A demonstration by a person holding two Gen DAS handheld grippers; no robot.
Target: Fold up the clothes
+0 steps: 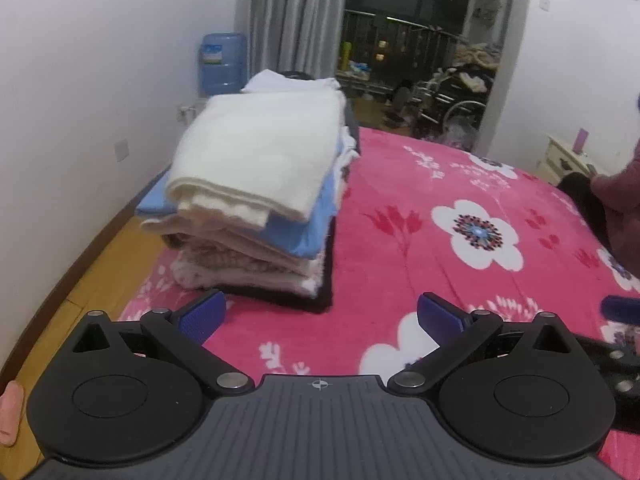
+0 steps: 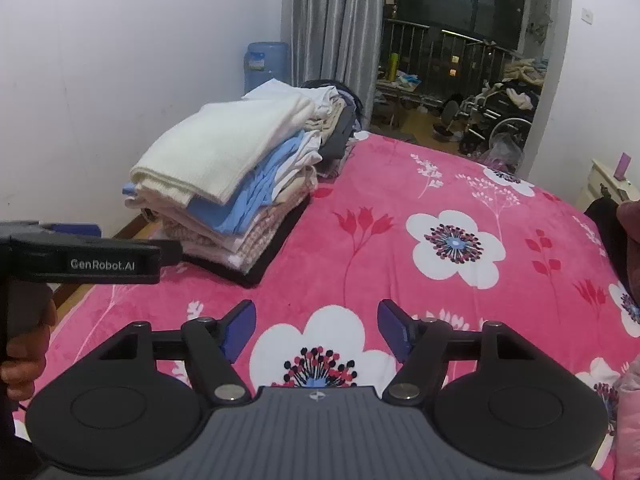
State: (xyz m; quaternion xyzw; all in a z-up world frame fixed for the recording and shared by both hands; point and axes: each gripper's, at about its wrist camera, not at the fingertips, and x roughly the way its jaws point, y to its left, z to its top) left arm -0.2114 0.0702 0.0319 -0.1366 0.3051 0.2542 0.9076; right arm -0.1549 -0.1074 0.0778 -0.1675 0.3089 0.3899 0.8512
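Stack of folded clothes [image 1: 256,200]: set on the bed's left side near the wall, upon a pink floral blanket [image 1: 400,240]. A cream knitted piece [image 1: 260,152] is laid on top; a light blue garment [image 1: 308,232], beige and pinkish layers and a black bottom piece [image 1: 324,288] are seen beneath. A second pile [image 2: 332,108] is partly hidden behind the first; its items cannot be told apart.

Left claw [image 1: 318,314]: blue pads held wide apart, nothing between them, only blanket seen below. In the right wrist view only its black body, cut off at the left edge, is shown, gripped by a hand [image 2: 24,356].

Right claw [image 2: 316,330]: pads held apart, nothing clamped, a white flower print seen between them. In the left wrist view only a blue tip at the right edge is visible.

Dark and reddish fabric [image 1: 612,200]: cut off at the right edge, not identifiable.

Background: blue water jug [image 1: 222,64], grey curtain [image 1: 296,16], a wheelchair [image 2: 508,116] among clutter that is hard to make out.
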